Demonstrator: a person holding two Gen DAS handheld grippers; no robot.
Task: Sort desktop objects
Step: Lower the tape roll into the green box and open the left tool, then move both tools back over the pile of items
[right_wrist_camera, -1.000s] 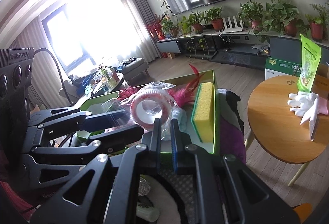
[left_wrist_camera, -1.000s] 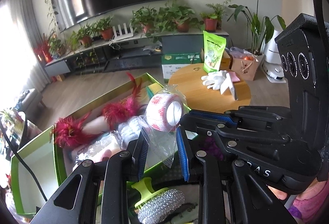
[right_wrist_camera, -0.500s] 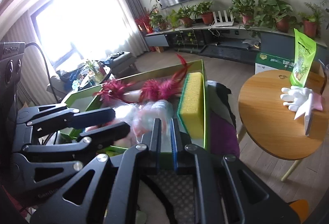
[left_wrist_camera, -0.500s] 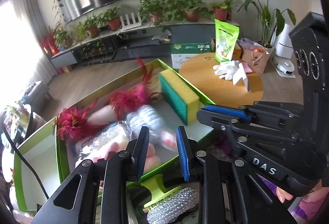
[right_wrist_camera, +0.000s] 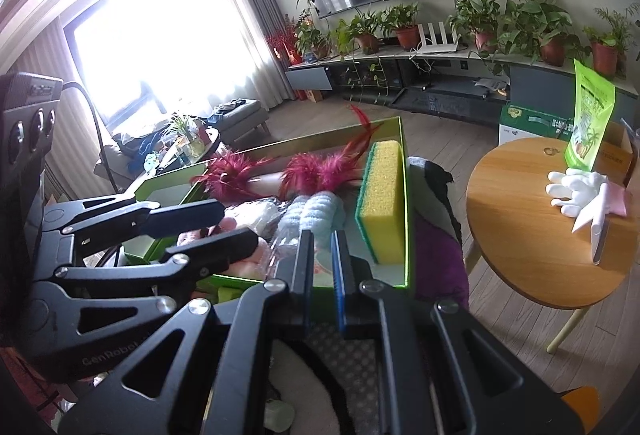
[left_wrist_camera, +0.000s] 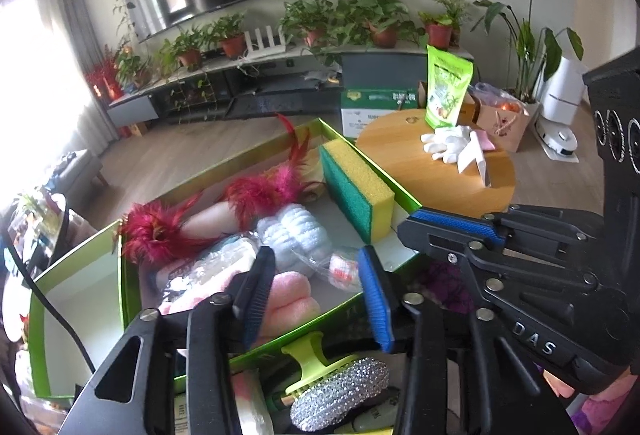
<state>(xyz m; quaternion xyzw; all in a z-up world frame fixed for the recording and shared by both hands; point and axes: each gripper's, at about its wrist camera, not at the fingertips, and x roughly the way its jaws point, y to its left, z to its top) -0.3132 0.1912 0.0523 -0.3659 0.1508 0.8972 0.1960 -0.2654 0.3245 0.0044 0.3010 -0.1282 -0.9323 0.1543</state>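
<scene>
plant-lined living room behind, the green box [left_wrist_camera: 372, 163] holds the bagged tape roll [left_wrist_camera: 340, 267], so with left gripper [left_wrist_camera: 316, 295] spread empty and right gripper [right_wrist_camera: 322, 271] nearly together, fetching the steel scrubber [left_wrist_camera: 340, 391] seems next.

Left gripper [left_wrist_camera: 316, 267], jaws spread and empty, hung over a green box [left_wrist_camera: 372, 163] that held a yellow-green sponge [left_wrist_camera: 356, 191], red feather toys [left_wrist_camera: 256, 195] and a bagged tape roll [left_wrist_camera: 340, 269]; the right gripper [left_wrist_camera: 452, 225] was alongside.
</scene>
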